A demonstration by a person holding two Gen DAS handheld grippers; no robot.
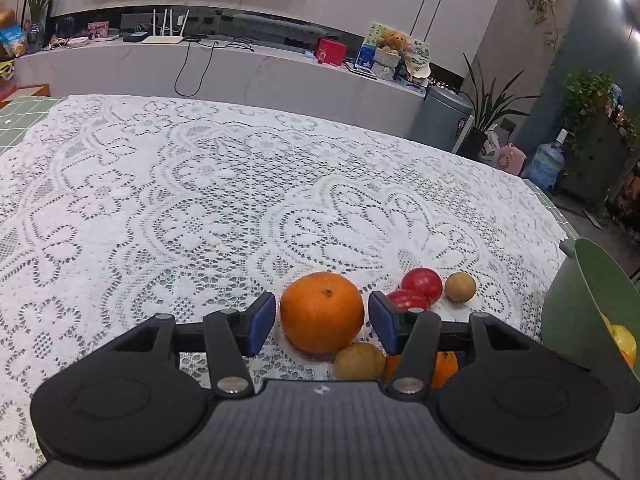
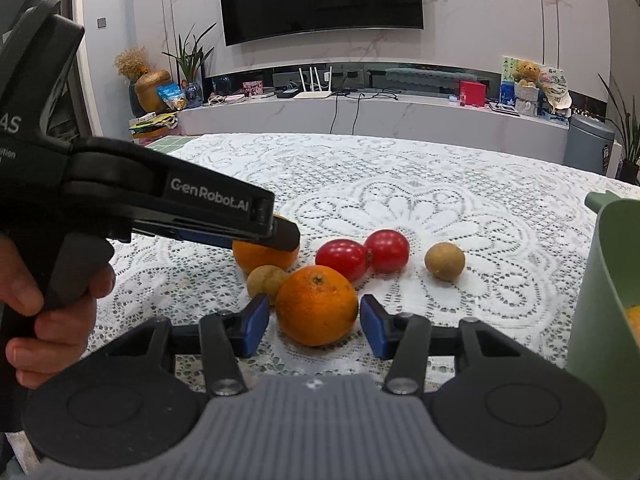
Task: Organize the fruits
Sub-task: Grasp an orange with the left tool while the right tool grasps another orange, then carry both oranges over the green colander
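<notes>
- Right tool [image 2: 314, 322]: spread, fingers flanking the near orange [image 2: 316, 305] without contact.
- Left tool [image 1: 322, 322]: spread around the far orange [image 1: 322, 312], pads just clear.
- Tomatoes [image 2: 363, 254] and longans [image 2: 444, 261] lie beyond, at 12 to 1 o'clock.
- Green bin [image 2: 600, 280] at 3 o'clock, partly filled.
- Judgement: grasp step; next, close evenly, lift, carry to bin.

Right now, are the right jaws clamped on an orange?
No. The right gripper is open, its blue pads flanking the orange with gaps on both sides.
</notes>
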